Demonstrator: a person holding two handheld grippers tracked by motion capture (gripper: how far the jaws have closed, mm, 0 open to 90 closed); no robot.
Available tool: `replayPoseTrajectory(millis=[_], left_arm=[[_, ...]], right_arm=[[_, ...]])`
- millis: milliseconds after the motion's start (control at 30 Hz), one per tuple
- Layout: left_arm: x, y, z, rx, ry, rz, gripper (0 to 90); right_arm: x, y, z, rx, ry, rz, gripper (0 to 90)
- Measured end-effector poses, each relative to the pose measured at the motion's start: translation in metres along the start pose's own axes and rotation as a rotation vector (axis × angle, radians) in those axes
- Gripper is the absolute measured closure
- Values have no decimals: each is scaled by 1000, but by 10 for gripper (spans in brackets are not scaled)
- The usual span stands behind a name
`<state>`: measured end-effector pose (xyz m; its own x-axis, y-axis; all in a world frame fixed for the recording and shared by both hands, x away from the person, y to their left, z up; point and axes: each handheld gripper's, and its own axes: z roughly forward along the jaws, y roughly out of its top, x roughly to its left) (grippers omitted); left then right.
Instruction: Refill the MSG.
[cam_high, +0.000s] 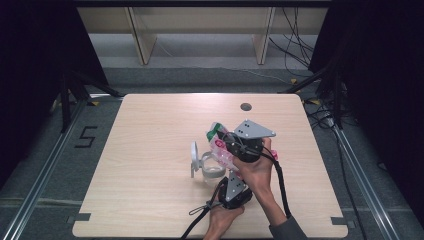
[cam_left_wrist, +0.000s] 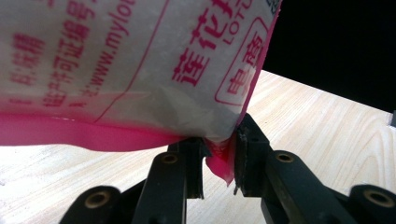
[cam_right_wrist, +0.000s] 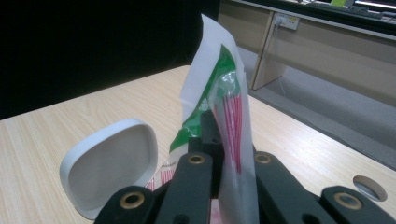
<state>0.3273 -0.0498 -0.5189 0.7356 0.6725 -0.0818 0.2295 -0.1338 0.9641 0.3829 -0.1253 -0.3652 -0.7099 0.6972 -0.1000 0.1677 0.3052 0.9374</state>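
A white pouch (cam_high: 218, 145) with pink print and a green top hangs tilted over a clear container (cam_high: 214, 170), whose white lid (cam_high: 194, 158) stands flipped open at its left. My right gripper (cam_high: 226, 144), under its grey plate, is shut on the pouch's upper part. In the right gripper view its jaws (cam_right_wrist: 228, 150) pinch the pouch (cam_right_wrist: 211, 74) just below the green end, with the lid (cam_right_wrist: 112, 163) to the left. My left gripper (cam_high: 228, 175) comes from below. Up close, the left gripper (cam_left_wrist: 219, 158) is shut on the pink bottom corner of the pouch (cam_left_wrist: 140, 70).
The light wooden table (cam_high: 150, 150) has a round cable hole (cam_high: 245, 106) near its far edge. Black cables trail from both grippers toward the table's near edge. Shelving legs and floor cables lie beyond the table.
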Motion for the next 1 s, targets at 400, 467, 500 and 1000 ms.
replayPoseTrajectory(millis=[400,467,500,1000], left_arm=[[-1,2,0,-1,-17,14,754],[-1,2,1,-8,-17,13,754],[-1,2,1,-8,-17,13,754],[-2,1,0,-2,-29,15,754]], right_arm=[[9,2,5,42,16,-34,900],[8,2,6,31,28,-28,900],[8,2,6,31,28,-28,900],[10,1,8,66,17,-50,900]])
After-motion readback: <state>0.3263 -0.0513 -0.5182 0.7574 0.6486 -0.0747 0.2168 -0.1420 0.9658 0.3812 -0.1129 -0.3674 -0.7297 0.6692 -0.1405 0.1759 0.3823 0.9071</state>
